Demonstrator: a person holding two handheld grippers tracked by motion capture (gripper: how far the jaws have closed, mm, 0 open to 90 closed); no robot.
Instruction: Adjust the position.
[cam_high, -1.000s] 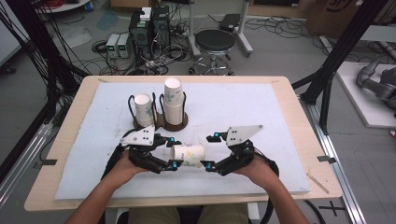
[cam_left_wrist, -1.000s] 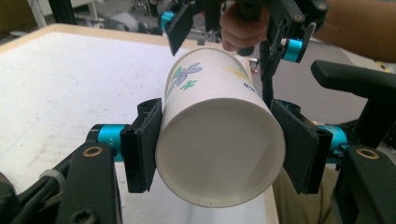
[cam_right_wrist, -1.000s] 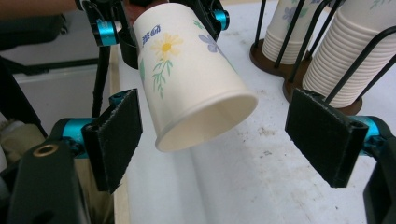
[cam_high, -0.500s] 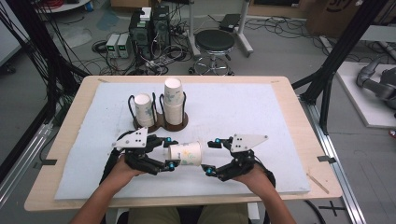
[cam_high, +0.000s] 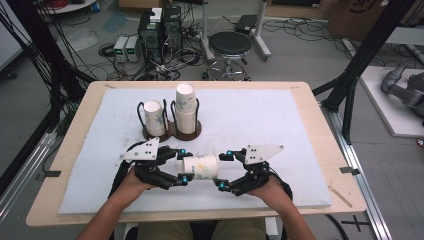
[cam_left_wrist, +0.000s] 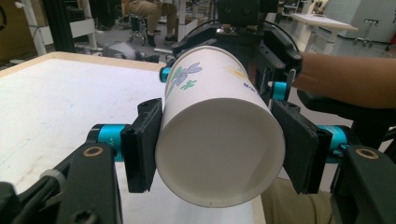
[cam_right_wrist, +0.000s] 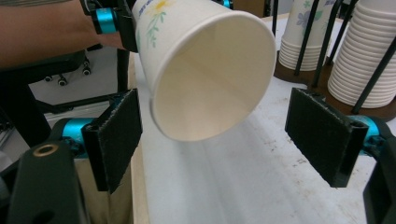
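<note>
Paper cup (cam_high: 200, 167) lies sideways in the air just above the white counter (cam_high: 280, 125), pinched near its closed base by the left claw (cam_high: 178, 165), whose black pads press both sides of the wall in the left claw view. Its open mouth points toward the right claw (cam_high: 224, 170), whose jaws stand apart on either side of the rim w/o touching it; in the right claw view the cup (cam_right_wrist: 205, 70) hangs between and above the two pads.

Main risk is judged to be crushing: thin paper, and a squeeze at the rim by the right claw could fold the mouth oval or crease it, esp. if the jaws shut off-centre. The cup sits high relative to the right pads, so closing now might catch only the lower lip & tip the cup out of the left claw's hold.

If the left claw lets go early, the cup prob. drops and rolls on the counter, maybe toward the near edge.

Stacked cups (cam_high: 184, 107) in the wire holder (cam_high: 172, 131) stand well apart, so a knock there looks unlikely.
</note>
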